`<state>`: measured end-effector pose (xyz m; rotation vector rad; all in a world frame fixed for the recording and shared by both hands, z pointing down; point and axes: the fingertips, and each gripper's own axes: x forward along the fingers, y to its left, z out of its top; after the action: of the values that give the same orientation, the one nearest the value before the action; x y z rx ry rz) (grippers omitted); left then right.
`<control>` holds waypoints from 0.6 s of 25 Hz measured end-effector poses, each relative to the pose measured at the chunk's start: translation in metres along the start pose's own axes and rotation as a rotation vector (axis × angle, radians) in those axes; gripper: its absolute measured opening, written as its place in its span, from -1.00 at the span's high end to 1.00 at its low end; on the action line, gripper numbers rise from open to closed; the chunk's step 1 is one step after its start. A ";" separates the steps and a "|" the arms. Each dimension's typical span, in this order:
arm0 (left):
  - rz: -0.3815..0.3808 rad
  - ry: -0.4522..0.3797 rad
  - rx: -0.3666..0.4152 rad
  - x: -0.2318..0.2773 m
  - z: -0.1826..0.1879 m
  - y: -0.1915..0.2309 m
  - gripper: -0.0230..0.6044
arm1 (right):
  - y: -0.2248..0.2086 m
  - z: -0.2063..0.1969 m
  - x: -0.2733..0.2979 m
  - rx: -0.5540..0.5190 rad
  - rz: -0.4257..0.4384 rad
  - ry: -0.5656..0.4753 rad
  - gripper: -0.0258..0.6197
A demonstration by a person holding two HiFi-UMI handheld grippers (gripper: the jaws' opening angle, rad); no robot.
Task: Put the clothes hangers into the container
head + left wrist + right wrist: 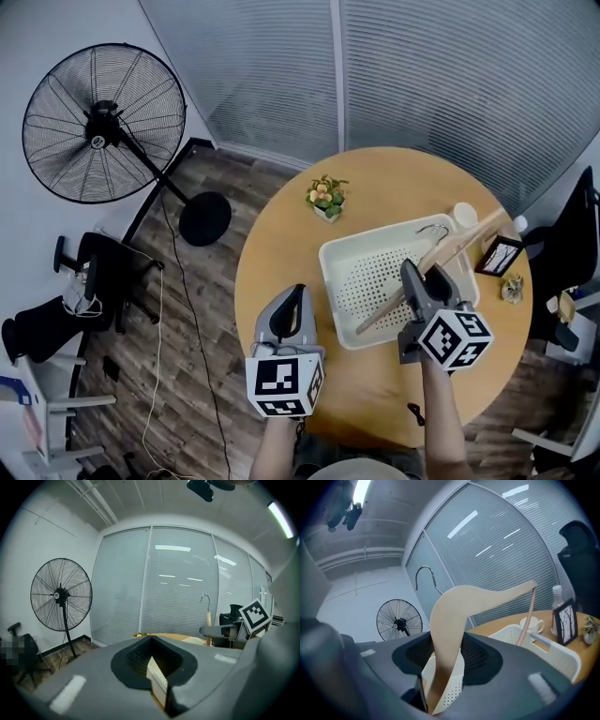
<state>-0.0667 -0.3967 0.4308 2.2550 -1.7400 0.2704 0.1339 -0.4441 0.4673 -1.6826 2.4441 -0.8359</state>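
A white perforated container (349, 251) sits on the round wooden table (281, 244). My right gripper (412, 274) is over the container's near right part, shut on a wooden clothes hanger (461, 244). The hanger slants across the container, and its metal hook (433, 228) is over the far rim. In the right gripper view the hanger (454, 616) rises from between the jaws, with the container (543, 644) below. My left gripper (296, 295) hovers by the table's front left edge, fingers together and holding nothing. The left gripper view shows the hanger's hook (206, 603) at the right.
On the table are a small flower pot (326, 199), a white cup (464, 216), a picture frame (500, 255) and a tiny plant (512, 288). A standing fan (103, 122) and a black chair (103, 272) are at the left. Another chair (572, 244) is at the right.
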 end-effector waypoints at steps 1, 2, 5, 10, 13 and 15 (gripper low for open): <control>0.002 0.007 0.000 0.002 -0.002 0.001 0.93 | -0.002 -0.004 0.003 -0.001 -0.001 0.009 0.26; 0.003 0.013 -0.002 0.004 -0.004 0.002 0.93 | -0.003 -0.008 0.005 -0.001 -0.004 0.017 0.26; 0.007 0.028 -0.008 0.009 -0.010 0.005 0.93 | -0.006 -0.018 0.012 -0.002 -0.008 0.039 0.26; 0.001 0.052 -0.007 0.017 -0.018 0.005 0.93 | -0.008 -0.034 0.021 -0.011 -0.009 0.074 0.26; -0.006 0.058 -0.015 0.021 -0.022 0.003 0.93 | -0.011 -0.043 0.024 -0.014 -0.016 0.099 0.26; -0.014 0.062 -0.015 0.024 -0.023 0.001 0.93 | -0.014 -0.050 0.026 -0.015 -0.027 0.123 0.26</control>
<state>-0.0611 -0.4111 0.4602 2.2236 -1.6886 0.3197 0.1182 -0.4504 0.5226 -1.7219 2.5170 -0.9540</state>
